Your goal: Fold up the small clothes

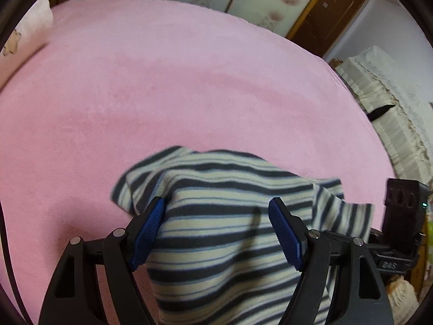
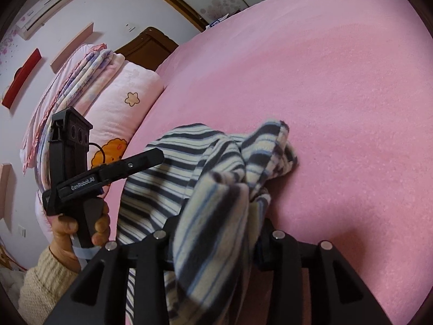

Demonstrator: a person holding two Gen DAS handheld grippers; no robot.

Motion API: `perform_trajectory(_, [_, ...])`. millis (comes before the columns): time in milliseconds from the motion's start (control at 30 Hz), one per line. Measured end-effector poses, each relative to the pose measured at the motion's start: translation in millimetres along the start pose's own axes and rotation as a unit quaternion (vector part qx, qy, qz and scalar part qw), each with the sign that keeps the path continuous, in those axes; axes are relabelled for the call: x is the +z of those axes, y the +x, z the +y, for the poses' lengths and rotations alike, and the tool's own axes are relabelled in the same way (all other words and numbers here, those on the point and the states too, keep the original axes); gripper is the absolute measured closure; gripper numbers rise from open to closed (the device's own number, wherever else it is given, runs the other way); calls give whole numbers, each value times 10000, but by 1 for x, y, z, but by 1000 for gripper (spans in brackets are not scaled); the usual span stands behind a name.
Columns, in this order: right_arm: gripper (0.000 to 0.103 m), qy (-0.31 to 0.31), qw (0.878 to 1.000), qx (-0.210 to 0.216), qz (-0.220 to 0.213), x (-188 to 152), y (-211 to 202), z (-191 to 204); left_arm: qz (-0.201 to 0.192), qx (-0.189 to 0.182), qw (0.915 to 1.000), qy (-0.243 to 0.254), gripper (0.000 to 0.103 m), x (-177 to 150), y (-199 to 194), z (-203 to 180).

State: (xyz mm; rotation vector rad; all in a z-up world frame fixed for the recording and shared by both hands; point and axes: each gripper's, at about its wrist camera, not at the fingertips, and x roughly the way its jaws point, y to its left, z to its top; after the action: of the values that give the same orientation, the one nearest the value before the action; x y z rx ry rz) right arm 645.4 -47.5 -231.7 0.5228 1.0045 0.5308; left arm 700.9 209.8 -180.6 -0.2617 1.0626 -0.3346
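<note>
Garment: I see a small striped fleece top, cream with dark grey and thin blue bands, lying bunched on the pink bed cover, at the near side of the bed, close under both cameras.
Left gripper: my left gripper points steeply down over the top. Its blue pads stand wide apart, with striped cloth lying between them. The left pad sits against the cloth's edge, the right pad stands off its surface, so I read nothing as clamped.
Left gripper from the other side: in the right wrist view the same tool reaches in from the left, its black finger tip touching the top's edge. A hand in a cream knitted sleeve grips its handle.
Right gripper: my right gripper has a thick fold of the top draped over and between its fingers, which hides the pads. I cannot tell whether they press on the cloth.
Cloth shape: a crumpled cuff or corner rests on the cover beyond the right gripper.
Surroundings: pink pillows and folded bedding sit at the head of the bed.
</note>
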Motion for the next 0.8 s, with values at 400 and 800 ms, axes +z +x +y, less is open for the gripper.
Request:
perform_trajectory(400, [63,-623,9965,-160,-534,2,-6,18,-1150,322,9926,205,40,11,7,-11])
perform_trajectory(800, [68,-1140,9837,-1147,-784,-6,-14,25,-1383,1473,9787,-366,40,5,4,18])
